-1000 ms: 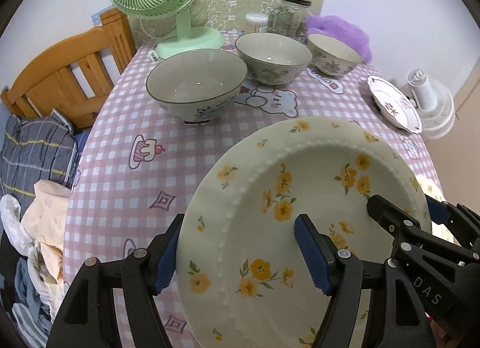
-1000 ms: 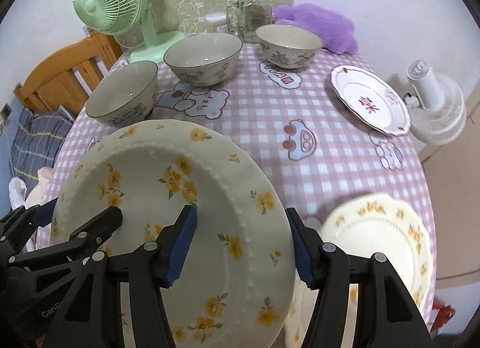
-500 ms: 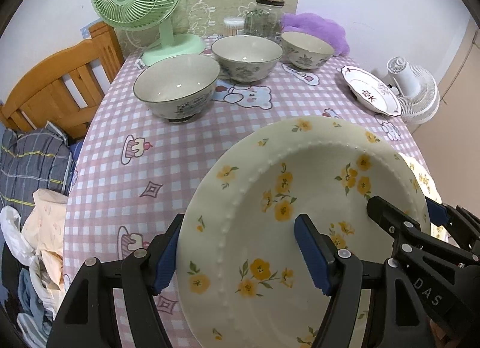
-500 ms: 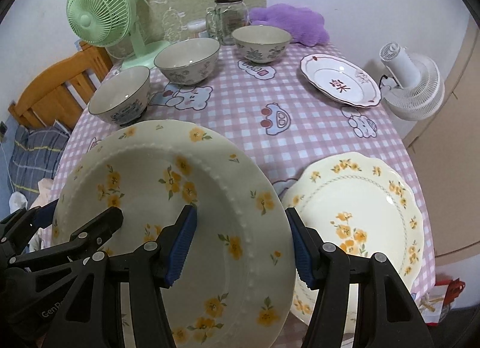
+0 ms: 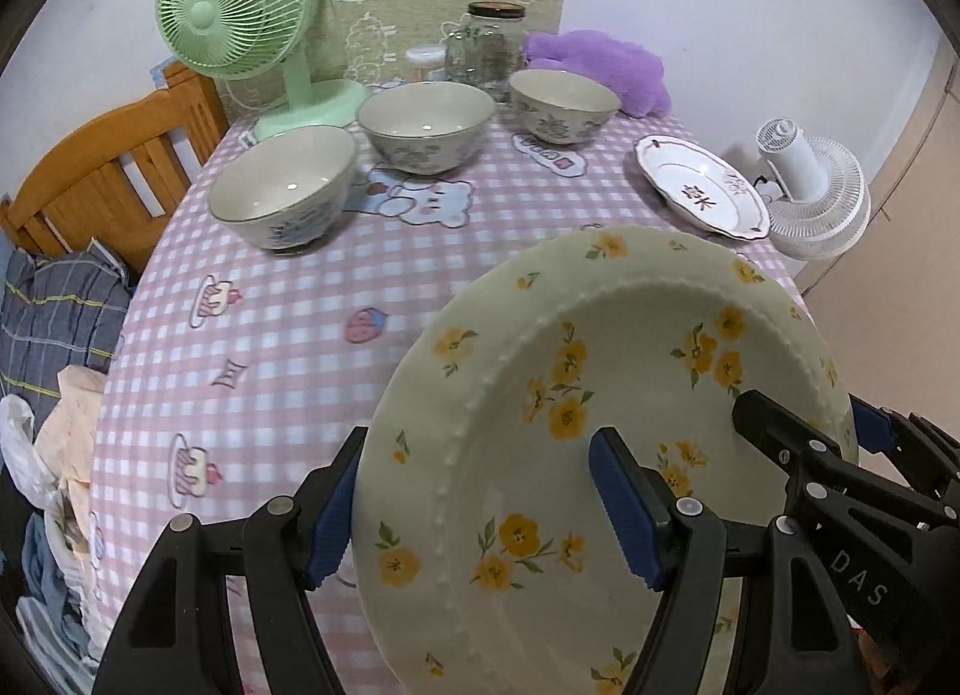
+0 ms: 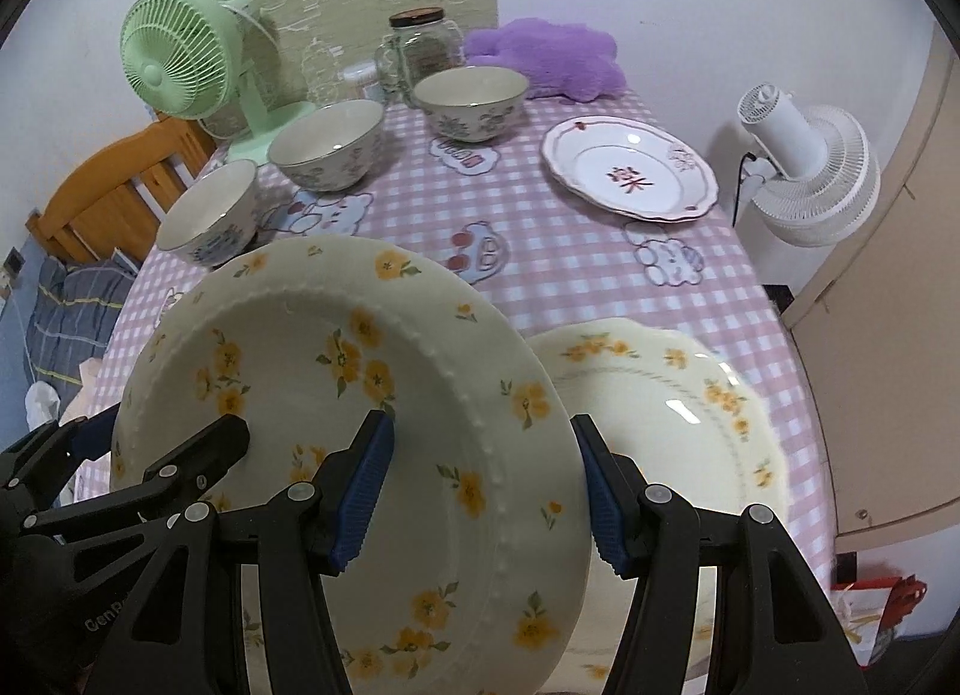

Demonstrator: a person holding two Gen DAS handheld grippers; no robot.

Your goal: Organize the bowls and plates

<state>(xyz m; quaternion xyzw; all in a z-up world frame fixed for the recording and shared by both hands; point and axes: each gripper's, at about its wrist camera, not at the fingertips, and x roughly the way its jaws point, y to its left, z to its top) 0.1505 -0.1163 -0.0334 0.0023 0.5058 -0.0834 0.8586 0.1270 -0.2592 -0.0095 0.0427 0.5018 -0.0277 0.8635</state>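
Note:
A cream plate with yellow flowers (image 5: 600, 383) hangs tilted over the near part of the table, gripped from both sides. My left gripper (image 5: 480, 509) is shut on its left rim, one blue pad outside and one on the inner face. My right gripper (image 6: 483, 488) is shut on the right rim of the same plate (image 6: 360, 347). A second yellow-flowered plate (image 6: 690, 413) lies on the table below and to the right. Further back stand three bowls (image 5: 282, 185) (image 5: 426, 122) (image 5: 564, 101) in a row. A white plate with red marks (image 6: 630, 173) lies at the far right.
Pink checked tablecloth (image 5: 270, 335) covers the table. At the back stand a green fan (image 5: 240, 17), a glass jar (image 5: 495, 44) and a purple plush (image 5: 606, 65). A white fan (image 6: 804, 179) sits beyond the right edge; a wooden chair (image 5: 102, 179) with clothes is at the left.
Both grippers have drawn back toward the near edge of the table with the flowered plate between them. The bowls look farther off and the second yellow plate has come into view.

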